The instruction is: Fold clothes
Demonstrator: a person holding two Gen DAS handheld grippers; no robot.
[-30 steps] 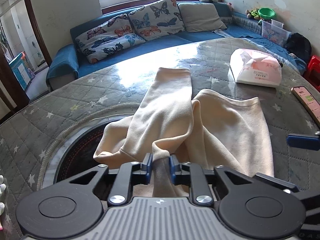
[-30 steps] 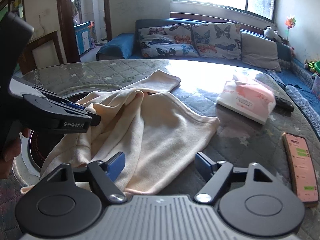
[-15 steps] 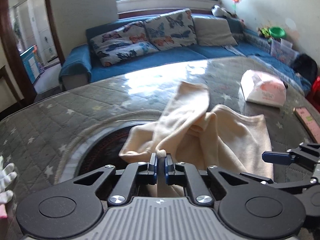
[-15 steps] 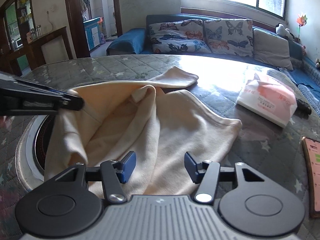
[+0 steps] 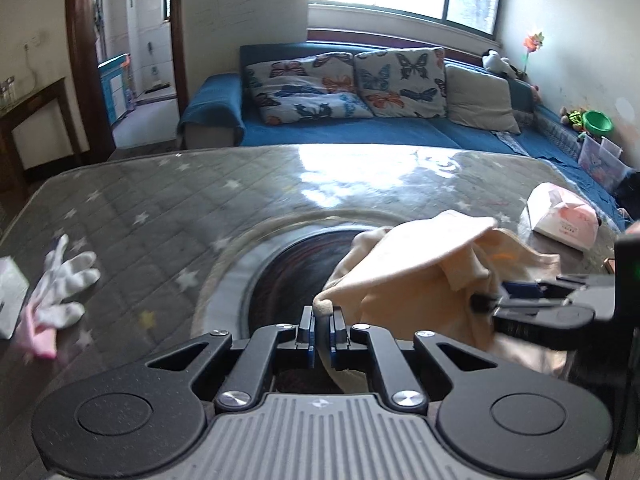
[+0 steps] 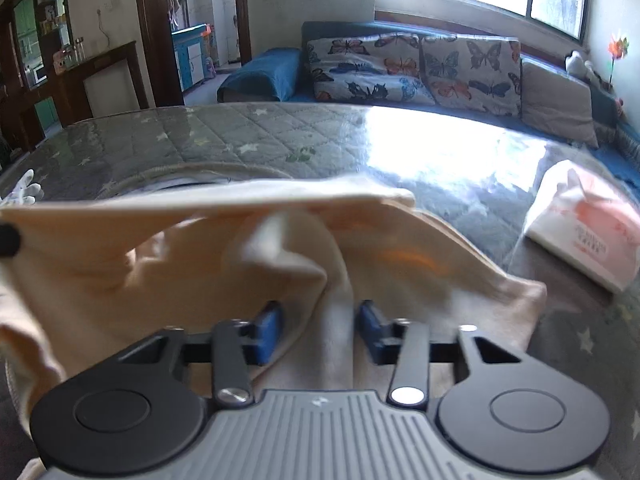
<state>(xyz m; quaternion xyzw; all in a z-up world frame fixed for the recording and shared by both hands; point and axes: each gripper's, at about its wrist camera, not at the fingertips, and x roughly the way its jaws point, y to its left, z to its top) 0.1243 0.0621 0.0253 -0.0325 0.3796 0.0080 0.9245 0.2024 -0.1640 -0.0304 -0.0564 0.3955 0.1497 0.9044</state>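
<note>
Lifted since earlier, cream garment hides right gripper's closing jaws.

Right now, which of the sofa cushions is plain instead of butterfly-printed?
The beige cushion at the right end of the row on the blue sofa. The two butterfly cushions to its left carry the coloured print.

Black gripper linkages (blue jaws, silver screws)

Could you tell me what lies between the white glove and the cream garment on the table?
Bare quilted table and part of the dark round inset, in the left wrist view.
</note>
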